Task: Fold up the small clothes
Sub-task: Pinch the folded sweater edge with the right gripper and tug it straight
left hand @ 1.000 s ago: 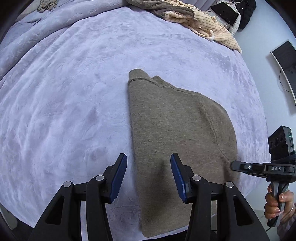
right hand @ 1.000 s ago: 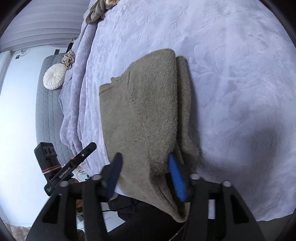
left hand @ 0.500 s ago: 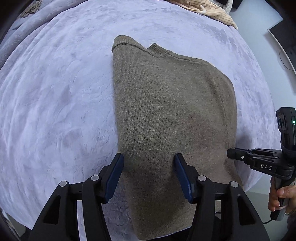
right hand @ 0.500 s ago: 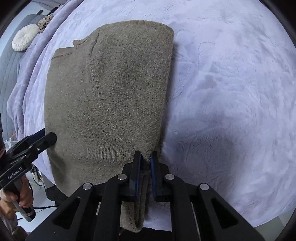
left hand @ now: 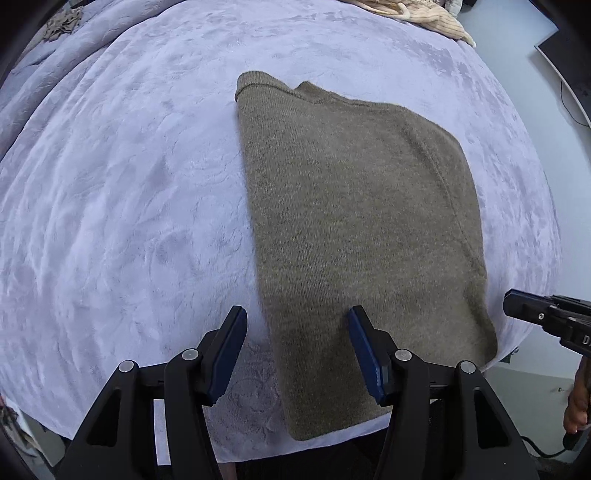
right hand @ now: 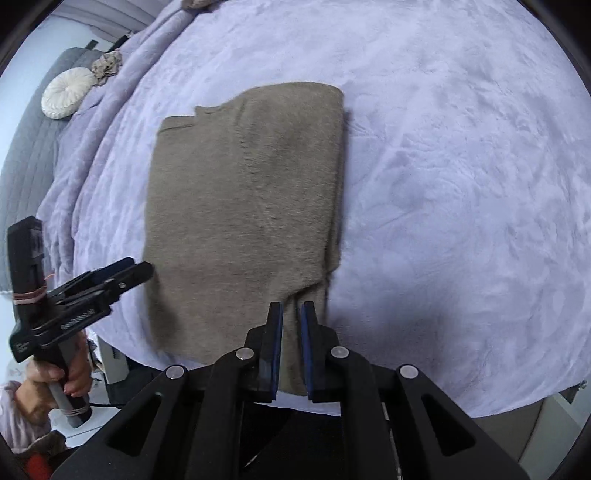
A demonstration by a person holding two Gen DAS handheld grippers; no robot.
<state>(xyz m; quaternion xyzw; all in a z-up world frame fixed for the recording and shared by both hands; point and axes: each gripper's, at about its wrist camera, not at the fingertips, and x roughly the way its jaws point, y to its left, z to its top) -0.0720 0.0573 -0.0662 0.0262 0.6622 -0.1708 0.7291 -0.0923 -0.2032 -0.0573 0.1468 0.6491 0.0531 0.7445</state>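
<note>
Olive knit sweater (left hand: 354,229) is lying folded on the lilac blanket (left hand: 129,206); left gripper (left hand: 295,350) is hovering open-jawed, right gripper (right hand: 291,347) is pinching the sweater's edge.

Your left tool (left hand: 295,349) hangs over the near edge of the bed (left hand: 122,206), its blue pads spread apart with nothing pinched. The folded olive-brown sweater (left hand: 354,229) lies flat on the lilac blanket, its left edge running between your pads, neckline at the far end. Your right tool (left hand: 546,317) pokes in from the right, just beside the sweater's near right corner. A beige knit garment (left hand: 432,18) lies at the far edge.
</note>
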